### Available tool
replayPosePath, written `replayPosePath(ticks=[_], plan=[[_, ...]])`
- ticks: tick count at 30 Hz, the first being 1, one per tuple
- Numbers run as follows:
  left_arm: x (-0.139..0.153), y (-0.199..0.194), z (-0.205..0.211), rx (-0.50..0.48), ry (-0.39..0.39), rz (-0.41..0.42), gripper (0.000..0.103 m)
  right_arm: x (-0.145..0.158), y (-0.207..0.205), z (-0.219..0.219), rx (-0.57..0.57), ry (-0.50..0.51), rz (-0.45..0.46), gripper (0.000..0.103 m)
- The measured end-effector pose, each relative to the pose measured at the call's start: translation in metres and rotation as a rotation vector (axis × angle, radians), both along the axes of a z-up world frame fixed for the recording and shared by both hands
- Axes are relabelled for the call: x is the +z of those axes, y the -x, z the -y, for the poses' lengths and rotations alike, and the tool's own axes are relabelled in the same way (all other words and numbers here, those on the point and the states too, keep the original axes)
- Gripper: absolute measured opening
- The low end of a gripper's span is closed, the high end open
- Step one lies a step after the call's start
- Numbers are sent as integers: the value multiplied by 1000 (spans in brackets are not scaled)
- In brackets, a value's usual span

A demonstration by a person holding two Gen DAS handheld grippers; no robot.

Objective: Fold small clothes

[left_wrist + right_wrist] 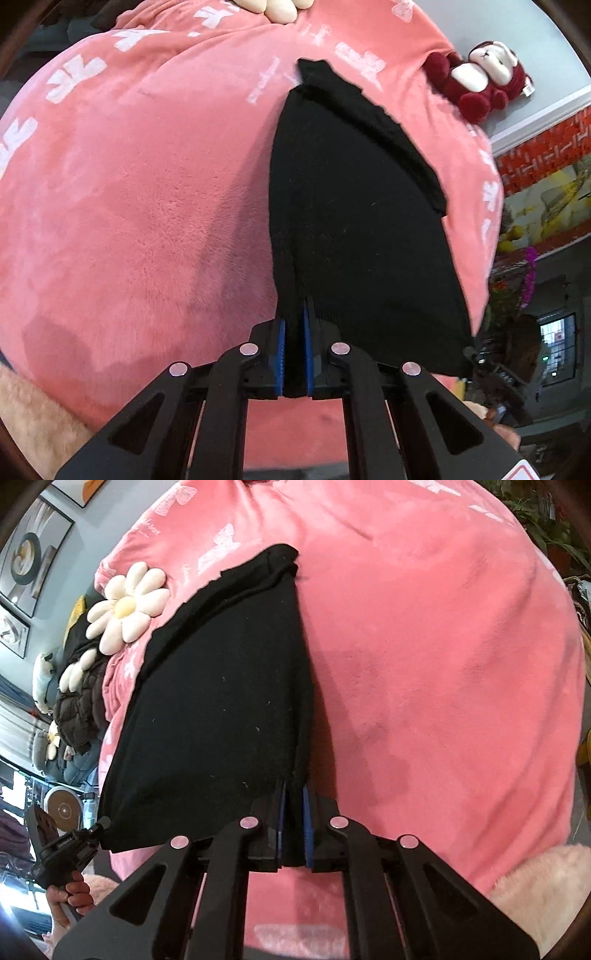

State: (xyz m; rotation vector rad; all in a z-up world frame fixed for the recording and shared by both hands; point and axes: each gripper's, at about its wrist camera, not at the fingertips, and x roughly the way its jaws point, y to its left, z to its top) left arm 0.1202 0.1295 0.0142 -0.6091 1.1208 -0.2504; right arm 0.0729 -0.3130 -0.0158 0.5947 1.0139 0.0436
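A small black garment [354, 221] is stretched above a pink plush blanket [129, 192]. My left gripper [294, 332] is shut on its near left corner, with black cloth pinched between the blue pads [280, 350]. In the right wrist view the same garment [221, 709] hangs to the left, and my right gripper [293, 812] is shut on its near right corner. The left gripper also shows in the right wrist view [70, 845] at the garment's other corner. The garment's far edge rests on the blanket [443, 646].
A dark red and cream plush toy [480, 79] lies at the blanket's far right edge. A cream daisy cushion [125, 607] and a dark brown cushion [79, 705] lie left of the garment. A fluffy pale pink rug [535, 893] lies near the front edge.
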Motion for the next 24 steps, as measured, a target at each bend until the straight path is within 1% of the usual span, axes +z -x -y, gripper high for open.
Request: replayPosePath(ticks=[4, 7, 10, 11, 14, 17, 19, 20, 22, 23, 24], plan=[[20, 21, -6, -16, 34, -4, 5, 16, 25, 2, 28, -3, 7, 6], [31, 50, -11, -32, 48, -18, 5, 24, 54, 3, 53, -11, -4, 6], [41, 84, -14, -54, 41, -26, 5, 28, 86, 6, 74, -19, -22, 6], [44, 95, -14, -61, 40, -31, 5, 31, 101, 6, 84, -14, -32, 6], [52, 126, -11, -82, 23, -47, 5, 35, 131, 7, 112, -3, -50, 6], [65, 151, -6, -103, -6, -48, 5, 47, 151, 6, 139, -2, -46, 6], [79, 162, -7, -114, -26, -20, 5, 62, 155, 6, 142, 6, -23, 6], [90, 161, -5, -117, -28, -2, 5, 73, 153, 8, 137, 6, 5, 6], [104, 151, 0, -117, -25, 36, 5, 94, 137, 13, 126, 13, 70, 6], [112, 141, 2, -121, -29, 61, 5, 103, 126, 14, 122, 20, 102, 6], [124, 123, 7, -131, -39, 105, 6, 111, 112, 17, 117, 27, 136, 6]])
